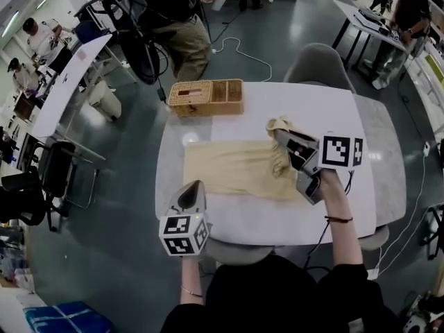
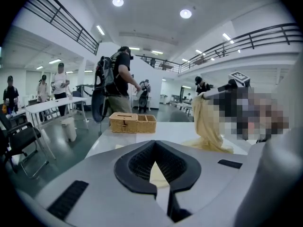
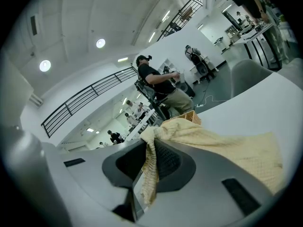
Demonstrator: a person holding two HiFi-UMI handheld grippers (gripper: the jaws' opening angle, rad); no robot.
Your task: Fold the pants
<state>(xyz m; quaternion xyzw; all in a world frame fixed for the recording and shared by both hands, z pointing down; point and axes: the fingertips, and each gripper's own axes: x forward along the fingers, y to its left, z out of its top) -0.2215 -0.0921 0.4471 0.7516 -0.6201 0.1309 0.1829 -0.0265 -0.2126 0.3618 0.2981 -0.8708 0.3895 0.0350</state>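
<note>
Pale yellow pants (image 1: 229,168) lie spread across the white table (image 1: 277,217). My right gripper (image 1: 281,136) is shut on their right end and holds that bunched end up off the table. In the right gripper view, the cloth (image 3: 227,150) hangs out from between the pads of that gripper (image 3: 149,145). My left gripper (image 1: 195,186) hovers over the pants' front left corner. In the left gripper view its jaws (image 2: 154,148) meet at the tips with nothing between them, and the lifted cloth (image 2: 208,122) hangs at the right.
A wicker basket (image 1: 207,97) stands at the table's far left edge. A grey chair (image 1: 319,64) is behind the table. A person (image 1: 177,19) stands beyond the basket. More tables and chairs are at the left.
</note>
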